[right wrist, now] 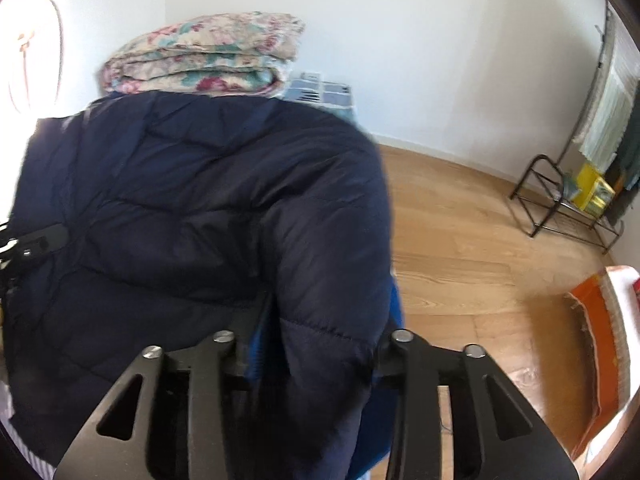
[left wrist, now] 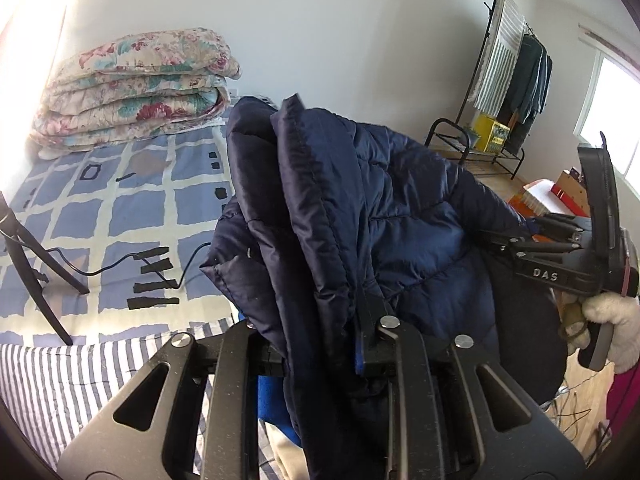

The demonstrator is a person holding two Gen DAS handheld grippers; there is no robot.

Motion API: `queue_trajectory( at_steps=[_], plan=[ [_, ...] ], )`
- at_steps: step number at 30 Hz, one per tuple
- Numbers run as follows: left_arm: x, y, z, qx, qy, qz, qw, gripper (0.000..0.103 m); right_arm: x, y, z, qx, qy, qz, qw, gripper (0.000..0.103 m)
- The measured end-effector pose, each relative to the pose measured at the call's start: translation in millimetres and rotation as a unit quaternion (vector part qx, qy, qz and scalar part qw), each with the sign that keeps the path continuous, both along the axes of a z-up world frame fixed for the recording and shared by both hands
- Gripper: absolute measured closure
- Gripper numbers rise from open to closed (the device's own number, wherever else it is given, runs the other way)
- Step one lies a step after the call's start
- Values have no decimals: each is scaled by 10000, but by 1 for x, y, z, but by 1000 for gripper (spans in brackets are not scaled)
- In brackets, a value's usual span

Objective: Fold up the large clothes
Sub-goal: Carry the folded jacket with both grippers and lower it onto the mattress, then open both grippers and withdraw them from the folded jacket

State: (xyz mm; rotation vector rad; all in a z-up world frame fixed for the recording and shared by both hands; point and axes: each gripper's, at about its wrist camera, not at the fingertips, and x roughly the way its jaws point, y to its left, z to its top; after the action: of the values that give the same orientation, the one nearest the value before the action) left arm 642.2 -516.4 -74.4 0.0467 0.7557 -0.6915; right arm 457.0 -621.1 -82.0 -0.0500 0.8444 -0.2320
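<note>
A navy quilted puffer jacket (left wrist: 360, 208) with a blue lining hangs in the air between both grippers, above the bed's edge. My left gripper (left wrist: 320, 340) is shut on a folded edge of the jacket, which drapes over its fingers. The right gripper shows in the left wrist view (left wrist: 492, 240) at the right, clamped on the jacket's far side. In the right wrist view the jacket (right wrist: 200, 208) fills the left and middle, and my right gripper (right wrist: 308, 360) is shut on its fabric. The fingertips are hidden by cloth.
A bed (left wrist: 120, 200) with a blue checked sheet lies at the left, with a folded floral quilt (left wrist: 136, 84) at its head and a black tripod and cable (left wrist: 40, 272) on it. A clothes rack (left wrist: 508, 80) stands at the right on the wood floor (right wrist: 460, 240). An orange box (right wrist: 592, 340) sits nearby.
</note>
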Motion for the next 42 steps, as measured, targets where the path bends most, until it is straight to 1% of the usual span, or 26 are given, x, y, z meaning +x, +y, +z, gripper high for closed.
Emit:
queue_trajectory(
  at_steps=[3,4,6,7,8,10,12,15,19,21,28,34,36,37,42],
  plan=[
    [-3,2,-2,10,64,66,10000,71,-8,-10,-1,-29,-10,-193,9998,61],
    [-5,4,-2,10,54,98,9999,69,-9,-12,-1,-63,-7,-250,9997,61],
    [-9,6,-2,71,0,137,9999,62,-11,-17,-1,-169,-5,-358,9992,58],
    [-10,7,-1,93,-21,151,9998,55,-10,-19,-1,-276,-9,-430,9987,57],
    [-13,8,-1,103,-35,151,9998,54,-12,-18,0,-364,-21,-486,9982,53],
    [-20,15,2,67,-53,161,9998,54,-17,-15,3,-537,-24,-629,9966,49],
    [-27,21,7,32,-65,158,9998,54,-20,-13,7,-588,-73,-686,9959,48],
    [-41,31,16,21,-156,135,9998,54,-28,-9,16,-527,-206,-782,9953,48],
    [-67,43,35,6,-438,49,9990,54,-48,-1,31,-432,-414,-844,9946,48],
    [-86,51,47,1,-608,-31,9981,54,-59,0,36,-372,-488,-830,9947,48],
    [-145,83,89,-133,-937,-226,9953,54,-96,31,65,-329,-768,-715,9939,47],
    [-197,113,131,-280,-1208,-207,9921,54,-133,66,96,-413,-965,-512,9932,46],
    [-216,122,143,-303,-1268,-196,9913,54,-147,74,103,-386,-1064,-488,9924,43],
    [-221,126,147,-313,-1268,-201,9912,54,-153,78,108,-355,-1105,-485,9921,42],
    [-265,153,171,-303,-1422,-190,9892,54,-188,102,128,-314,-1288,-399,9904,42]
  ],
)
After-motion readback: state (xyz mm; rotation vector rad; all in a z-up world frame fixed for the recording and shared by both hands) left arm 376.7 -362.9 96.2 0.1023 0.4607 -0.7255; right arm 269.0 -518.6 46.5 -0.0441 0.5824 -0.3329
